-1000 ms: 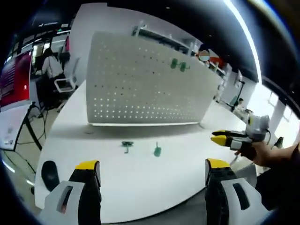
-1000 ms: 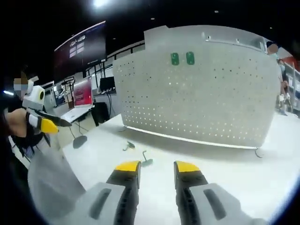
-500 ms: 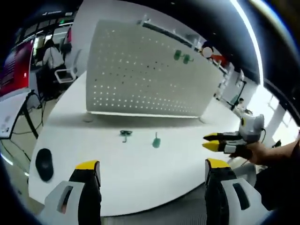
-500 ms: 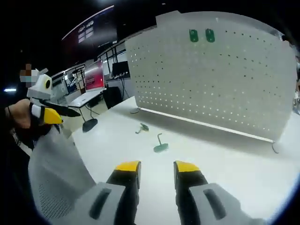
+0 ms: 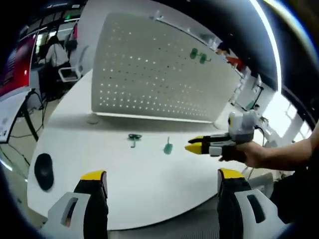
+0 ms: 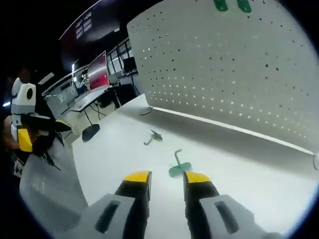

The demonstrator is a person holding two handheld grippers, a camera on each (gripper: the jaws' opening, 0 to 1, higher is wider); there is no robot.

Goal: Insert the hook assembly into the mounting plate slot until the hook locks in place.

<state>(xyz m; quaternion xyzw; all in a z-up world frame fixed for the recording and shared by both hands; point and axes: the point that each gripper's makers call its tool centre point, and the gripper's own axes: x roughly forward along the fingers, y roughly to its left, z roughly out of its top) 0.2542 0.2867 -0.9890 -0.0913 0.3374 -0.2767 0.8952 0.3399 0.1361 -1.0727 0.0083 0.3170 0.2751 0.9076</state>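
Clearly lined up for a pick: right gripper [image 6: 166, 179] hovers low over the white table [image 6: 239, 169], jaws nearly closed with a narrow gap and nothing between them, pointing straight at the nearer green hook [image 6: 179, 166] lying just ahead of the tips. Lies flat with its bent metal stem rising away from the jaws, so probably best taken by the green base. Second hook piece [image 6: 154, 136] farther ahead and to the left of the tips, smaller and too blurred to read its shape.

Left gripper [image 5: 162, 181] held back near the table edge, jaws wide apart and empty, likely kept clear to leave the right one room. Seen from there, both hooks [image 5: 168, 147] [image 5: 133, 139] lie ahead between the jaws, right gripper [image 5: 195, 144] coming in from the right beside the nearer one.

Beyond the hooks stands the perforated mounting plate [image 6: 239, 74], upright, with two green hooks [image 6: 232, 5] already near its top. Bare table between tool and hook. Dark mouse-like object [image 5: 44, 171] off to the left, well apart.
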